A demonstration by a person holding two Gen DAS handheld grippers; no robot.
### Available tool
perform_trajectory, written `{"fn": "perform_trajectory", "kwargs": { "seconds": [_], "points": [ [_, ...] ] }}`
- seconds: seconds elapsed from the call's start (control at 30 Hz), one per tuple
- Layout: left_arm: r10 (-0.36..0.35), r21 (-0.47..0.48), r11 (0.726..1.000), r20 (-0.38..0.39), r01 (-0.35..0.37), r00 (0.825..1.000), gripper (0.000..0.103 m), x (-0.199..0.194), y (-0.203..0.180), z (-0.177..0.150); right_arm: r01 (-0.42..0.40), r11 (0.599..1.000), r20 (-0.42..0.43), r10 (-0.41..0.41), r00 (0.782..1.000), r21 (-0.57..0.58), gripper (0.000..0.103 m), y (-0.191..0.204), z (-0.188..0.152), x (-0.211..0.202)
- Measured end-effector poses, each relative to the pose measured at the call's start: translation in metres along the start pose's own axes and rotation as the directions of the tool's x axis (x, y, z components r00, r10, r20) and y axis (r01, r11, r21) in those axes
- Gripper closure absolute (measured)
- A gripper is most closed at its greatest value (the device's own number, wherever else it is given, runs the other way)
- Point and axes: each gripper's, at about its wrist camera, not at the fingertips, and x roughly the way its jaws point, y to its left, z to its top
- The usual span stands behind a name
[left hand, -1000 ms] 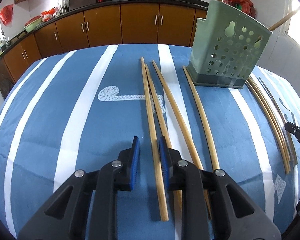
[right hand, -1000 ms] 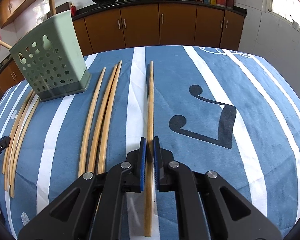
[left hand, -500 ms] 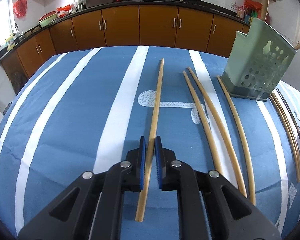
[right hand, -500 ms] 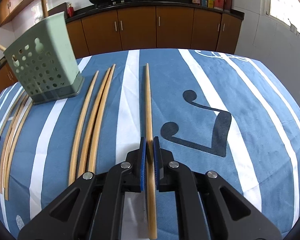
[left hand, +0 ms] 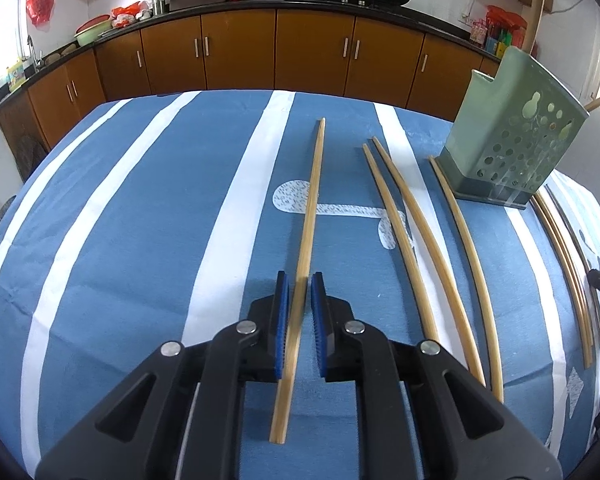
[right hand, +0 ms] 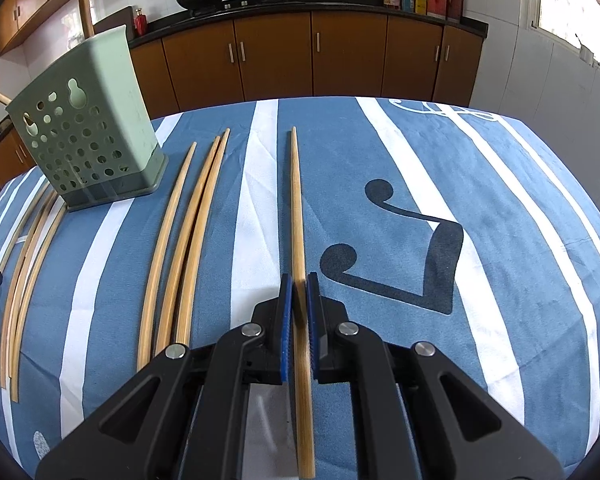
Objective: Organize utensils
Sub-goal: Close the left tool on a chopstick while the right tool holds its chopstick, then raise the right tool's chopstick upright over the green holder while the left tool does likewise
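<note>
My left tool (left hand: 299, 280) and right tool (right hand: 299, 280) each clench a chopstick (left hand: 313, 196); I should lift level toward the holder (right hand: 88, 128).

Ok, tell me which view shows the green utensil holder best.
The right wrist view: the green utensil holder stands whole at upper left, perforated face, side wall and dark base all visible, with a chopstick rising from it. The left wrist view shows the holder near the right edge, more distorted by the fisheye.
</note>
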Motion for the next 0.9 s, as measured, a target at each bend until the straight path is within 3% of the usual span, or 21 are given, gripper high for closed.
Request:
{"fn": "perform_trajectory", "kwargs": {
  "seconds": [0.9],
  "points": [
    [-0.013,-0.009,1.0,0.001,0.013,1.0,0.087,0.0004,0.0009,-0.0005,-0.008,1.0,-0.001,0.008,1.0,0.005,0.094,-0.0018,-0.0002,0.0005]
  ]
}}
